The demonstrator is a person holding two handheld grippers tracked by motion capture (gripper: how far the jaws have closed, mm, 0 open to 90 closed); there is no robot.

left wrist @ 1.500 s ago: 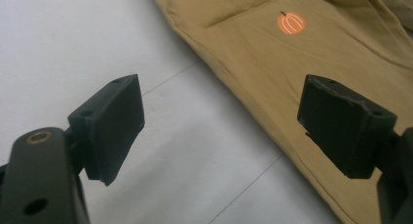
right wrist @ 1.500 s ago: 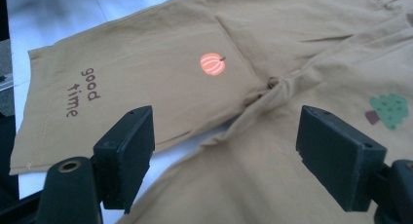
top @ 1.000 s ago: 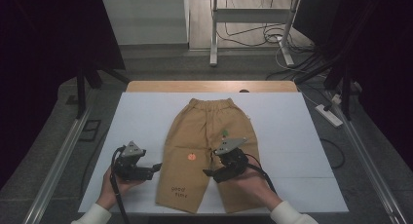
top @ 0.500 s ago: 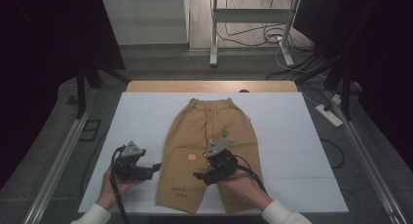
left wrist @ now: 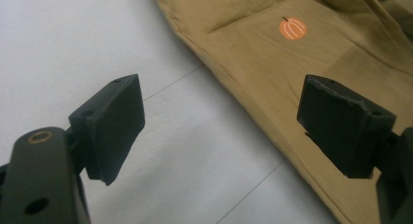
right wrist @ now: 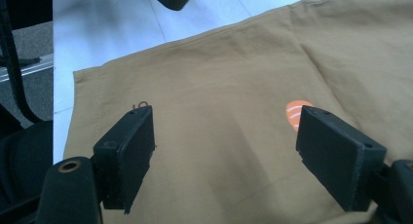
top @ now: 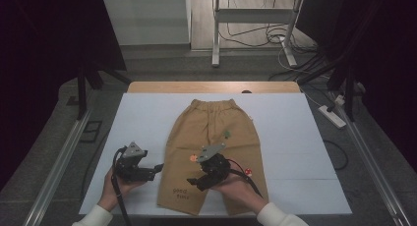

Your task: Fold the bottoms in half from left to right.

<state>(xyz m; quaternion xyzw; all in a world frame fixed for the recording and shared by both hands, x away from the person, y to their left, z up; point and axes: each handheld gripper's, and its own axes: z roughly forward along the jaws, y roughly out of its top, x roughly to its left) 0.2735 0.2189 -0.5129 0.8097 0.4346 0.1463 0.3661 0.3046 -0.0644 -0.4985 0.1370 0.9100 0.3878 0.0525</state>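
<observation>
We see the white surface across the middle of the high view, with the tan shorts flat at its centre, waistband uppermost. The right gripper hovers over the lower left leg, fingers apart. The left gripper, lower left, fingers apart, straddles the shorts' edge. An orange pumpkin patch sits nearby.

The bench carries a white sheet that covers nearly all of it, leaving a strip of bare wood along the far edge. A pair of tan shorts lies flat at the middle, waistband toward the far edge, leg hems at the near edge.
</observation>
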